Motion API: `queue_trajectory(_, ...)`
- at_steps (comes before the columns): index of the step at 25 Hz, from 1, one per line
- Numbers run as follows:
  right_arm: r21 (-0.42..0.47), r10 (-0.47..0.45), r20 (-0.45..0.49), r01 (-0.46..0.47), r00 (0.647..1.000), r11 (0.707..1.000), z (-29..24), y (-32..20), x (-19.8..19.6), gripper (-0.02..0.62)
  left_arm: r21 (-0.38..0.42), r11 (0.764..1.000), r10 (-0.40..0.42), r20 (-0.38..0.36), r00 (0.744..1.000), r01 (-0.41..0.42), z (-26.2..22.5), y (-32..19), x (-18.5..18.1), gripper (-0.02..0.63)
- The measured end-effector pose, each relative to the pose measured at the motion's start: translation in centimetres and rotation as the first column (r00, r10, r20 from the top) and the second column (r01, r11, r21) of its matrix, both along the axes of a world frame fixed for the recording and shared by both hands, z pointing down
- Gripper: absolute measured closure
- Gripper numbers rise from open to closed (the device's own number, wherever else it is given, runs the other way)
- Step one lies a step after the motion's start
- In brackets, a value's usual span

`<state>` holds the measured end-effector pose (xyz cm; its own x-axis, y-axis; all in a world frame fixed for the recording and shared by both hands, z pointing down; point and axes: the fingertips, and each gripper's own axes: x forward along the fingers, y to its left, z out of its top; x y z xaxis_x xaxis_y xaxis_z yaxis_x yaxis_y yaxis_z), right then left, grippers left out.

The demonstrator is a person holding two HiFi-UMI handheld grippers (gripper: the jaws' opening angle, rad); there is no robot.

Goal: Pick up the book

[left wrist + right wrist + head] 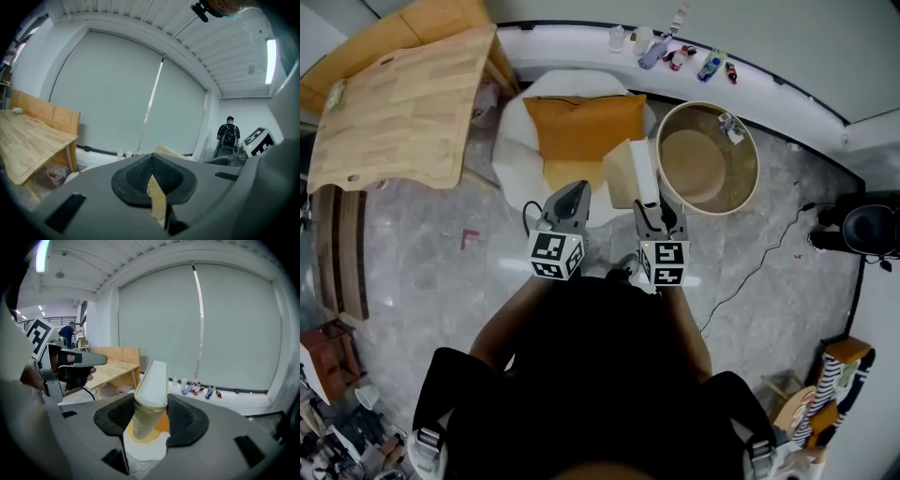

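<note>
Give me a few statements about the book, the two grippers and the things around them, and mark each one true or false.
1. The right gripper is clamped on the book. True.
2. In the head view, a round basket stands to the right of the orange cushion. True.
3. The book lies flat on the orange cushion. False: it is held up off the cushion, on edge between the right gripper's jaws.
4. The left gripper has its jaws wide apart. False: its jaws are together, with nothing gripped.
</note>
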<state>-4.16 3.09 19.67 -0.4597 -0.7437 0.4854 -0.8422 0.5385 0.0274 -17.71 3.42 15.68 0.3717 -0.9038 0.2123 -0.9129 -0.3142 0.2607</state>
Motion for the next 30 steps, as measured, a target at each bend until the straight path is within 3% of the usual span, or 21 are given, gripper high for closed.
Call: queue_trajectory(30,0.006,-0.088,-0.024,0.088,0.996,0.996,0.0,2.1,-1.1,0.379,-0.001,0.999,0.043,0.016,0.999,-0.043,0.8,0.7,2.1,0.598)
